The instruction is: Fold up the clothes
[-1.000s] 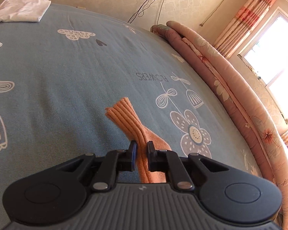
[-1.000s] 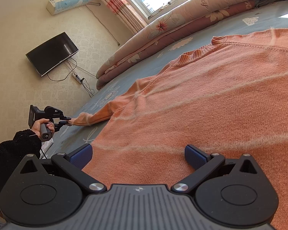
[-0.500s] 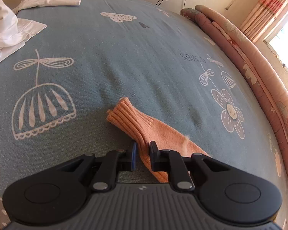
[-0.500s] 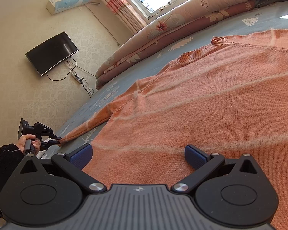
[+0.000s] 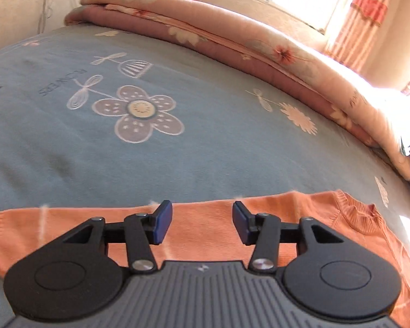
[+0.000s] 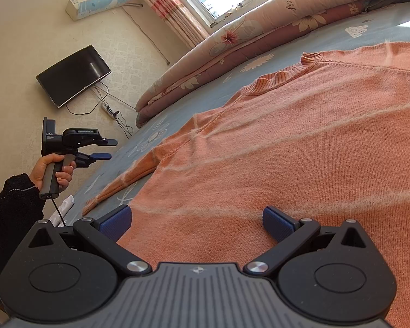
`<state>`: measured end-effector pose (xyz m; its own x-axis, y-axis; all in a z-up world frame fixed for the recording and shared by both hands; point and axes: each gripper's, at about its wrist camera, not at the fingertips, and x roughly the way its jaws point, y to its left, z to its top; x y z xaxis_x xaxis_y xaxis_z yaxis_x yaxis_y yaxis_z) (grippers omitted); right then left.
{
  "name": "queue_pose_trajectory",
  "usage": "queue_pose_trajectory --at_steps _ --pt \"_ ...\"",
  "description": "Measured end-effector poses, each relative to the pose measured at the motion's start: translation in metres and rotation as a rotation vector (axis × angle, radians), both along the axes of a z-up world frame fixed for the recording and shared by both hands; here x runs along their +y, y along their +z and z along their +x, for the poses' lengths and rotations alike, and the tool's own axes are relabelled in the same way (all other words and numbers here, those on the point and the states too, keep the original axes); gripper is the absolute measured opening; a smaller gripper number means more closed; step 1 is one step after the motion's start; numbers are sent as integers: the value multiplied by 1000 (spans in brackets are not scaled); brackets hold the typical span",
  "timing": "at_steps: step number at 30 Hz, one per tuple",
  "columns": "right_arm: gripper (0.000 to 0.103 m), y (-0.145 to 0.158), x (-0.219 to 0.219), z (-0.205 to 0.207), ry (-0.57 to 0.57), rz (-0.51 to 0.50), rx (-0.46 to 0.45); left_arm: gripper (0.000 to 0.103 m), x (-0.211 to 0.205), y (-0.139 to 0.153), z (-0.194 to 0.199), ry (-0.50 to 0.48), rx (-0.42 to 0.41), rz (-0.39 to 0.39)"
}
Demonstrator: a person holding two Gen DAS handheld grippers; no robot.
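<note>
**Orange sweater flat on the bed; neither gripper holds it**

Left wrist view: The left gripper [image 5: 202, 222] hangs over the orange sweater [image 5: 328, 218], jaws opening, pads clear of the knit with nothing pinched between them. The sweater lies flat on the blue bedspread [image 5: 205, 136]. In this view a sleeve [image 5: 27, 235] runs out towards the left edge of the frame and the ribbed collar [image 5: 360, 216] sits at the right, so the visible band of knit runs left to right. A folded floral quilt [image 5: 259, 52] lies along the far side of the bed, under the window.

Right wrist view: The right gripper [image 6: 196, 222] stands spread wide just above the sweater [image 6: 300, 142] body, gripping nothing. The collar [image 6: 284, 75] points towards the quilt [image 6: 246, 41]; the sleeve [image 6: 128, 177] stretches straight down-left to its cuff near the bed edge. A hand [image 6: 53, 168] in a dark sleeve holds the left gripper [image 6: 106, 149] off the bed, clear of the cuff, its fingers apart.
</note>
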<state>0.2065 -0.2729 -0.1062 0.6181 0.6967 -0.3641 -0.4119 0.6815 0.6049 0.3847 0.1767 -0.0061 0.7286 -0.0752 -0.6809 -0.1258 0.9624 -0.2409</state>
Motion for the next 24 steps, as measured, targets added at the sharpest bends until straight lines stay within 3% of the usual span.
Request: queue_pose_trajectory --at_steps 4,8,13,15,17,19,20,23,24 --pt "103 0 0 0 0 2 0 50 -43 -19 45 -192 -13 157" --pt "103 -1 0 0 0 5 0 50 -40 -42 60 -281 20 167" --pt "103 -1 -1 0 0 8 1 58 -22 -58 61 -360 59 217" --pt "103 -1 -1 0 0 10 1 67 -20 -60 59 -396 55 247" --pt "103 -1 -1 0 0 11 1 66 -20 -61 58 -423 64 267" --pt "103 -1 -1 0 0 11 2 51 -27 -58 59 -444 82 277" --pt "103 -1 -1 0 0 11 2 34 -31 -56 57 -467 83 285" --pt "103 -1 -1 0 0 12 2 10 -50 -52 51 -460 92 402" --pt "103 -1 -1 0 0 12 2 9 -53 -51 50 -444 92 421"
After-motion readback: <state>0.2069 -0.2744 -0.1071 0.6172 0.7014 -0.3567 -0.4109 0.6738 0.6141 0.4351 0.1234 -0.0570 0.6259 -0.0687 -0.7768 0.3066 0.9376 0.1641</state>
